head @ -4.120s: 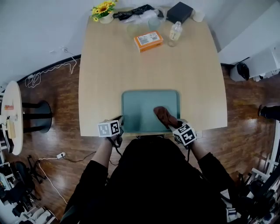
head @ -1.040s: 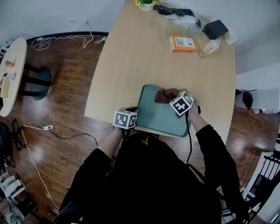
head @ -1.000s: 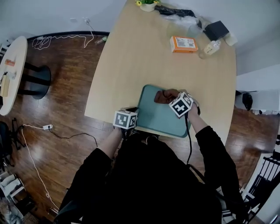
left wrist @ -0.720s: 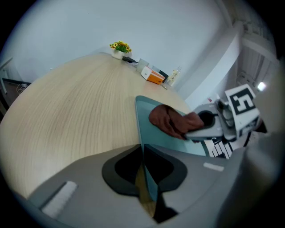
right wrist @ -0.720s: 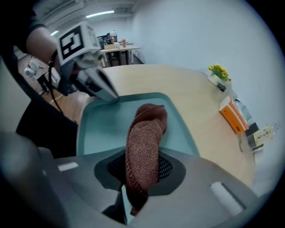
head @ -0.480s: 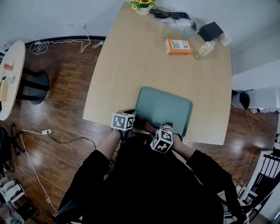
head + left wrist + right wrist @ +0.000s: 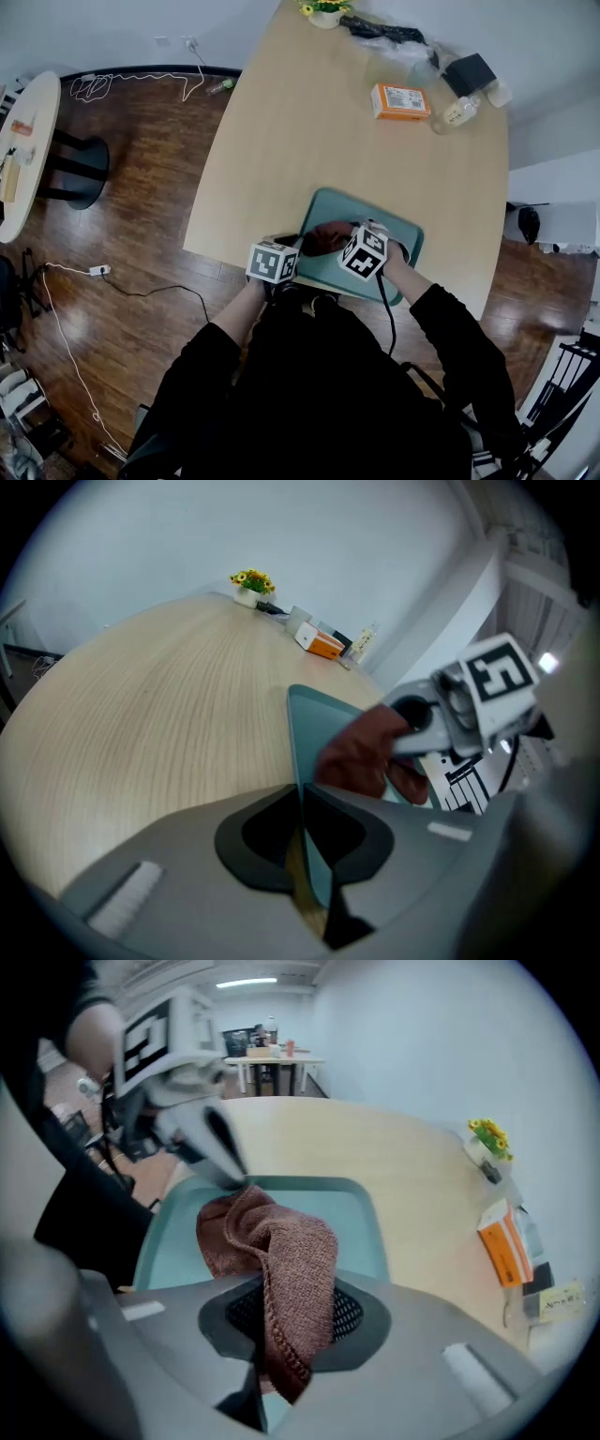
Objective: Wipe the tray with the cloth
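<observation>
Left gripper [image 7: 302,808] jaws pinched on tray [image 7: 305,726] rim, right gripper [image 7: 281,1335] jaws clamped on brown cloth [image 7: 277,1241], cloth partly hidden by that gripper's marker cube [image 7: 364,253] from overhead

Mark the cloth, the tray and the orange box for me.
cloth [image 7: 286,1251]: right gripper view, middle of the hanging fold.
tray [image 7: 352,1227]: right gripper view, bare floor beside the cloth.
orange box [image 7: 400,101]: head view, middle of its top face.
</observation>
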`<move>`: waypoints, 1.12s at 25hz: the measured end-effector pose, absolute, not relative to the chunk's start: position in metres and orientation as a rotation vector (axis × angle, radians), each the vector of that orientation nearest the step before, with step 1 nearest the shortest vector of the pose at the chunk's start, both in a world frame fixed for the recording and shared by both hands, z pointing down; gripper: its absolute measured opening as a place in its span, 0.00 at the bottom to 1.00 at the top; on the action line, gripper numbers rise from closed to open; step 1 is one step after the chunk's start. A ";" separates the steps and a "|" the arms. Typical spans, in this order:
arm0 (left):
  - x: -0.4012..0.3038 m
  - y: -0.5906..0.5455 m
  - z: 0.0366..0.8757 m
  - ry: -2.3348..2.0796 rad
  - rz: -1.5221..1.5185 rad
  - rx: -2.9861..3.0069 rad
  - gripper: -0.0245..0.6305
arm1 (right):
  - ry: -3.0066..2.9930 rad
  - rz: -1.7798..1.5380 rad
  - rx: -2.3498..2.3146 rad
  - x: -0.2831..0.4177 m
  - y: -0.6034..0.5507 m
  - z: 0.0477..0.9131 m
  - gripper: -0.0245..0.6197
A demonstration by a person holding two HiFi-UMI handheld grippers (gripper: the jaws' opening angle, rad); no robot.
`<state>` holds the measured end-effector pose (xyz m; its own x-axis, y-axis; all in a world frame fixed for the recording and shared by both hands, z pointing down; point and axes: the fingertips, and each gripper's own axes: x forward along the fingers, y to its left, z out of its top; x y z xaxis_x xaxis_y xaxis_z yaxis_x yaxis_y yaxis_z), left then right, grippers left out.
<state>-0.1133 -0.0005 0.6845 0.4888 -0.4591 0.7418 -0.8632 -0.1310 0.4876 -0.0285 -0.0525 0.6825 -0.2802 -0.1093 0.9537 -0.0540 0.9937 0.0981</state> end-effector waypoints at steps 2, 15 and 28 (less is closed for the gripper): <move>-0.112 -0.002 0.684 -1.122 0.523 1.769 0.04 | -1.831 -0.030 0.253 -0.030 -0.109 0.678 0.16; -0.117 0.002 0.685 -1.088 0.506 1.759 0.04 | -1.873 -0.070 0.065 -0.081 0.004 0.673 0.16; -0.112 0.000 0.684 -1.100 0.517 1.769 0.04 | -1.866 0.000 -0.049 -0.079 0.015 0.678 0.15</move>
<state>-0.1122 -0.0002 0.6843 0.5049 -0.4504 0.7363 -0.8543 -0.1389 0.5009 -0.0788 0.0148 0.6777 -0.2908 0.0341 0.9562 0.0343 0.9991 -0.0252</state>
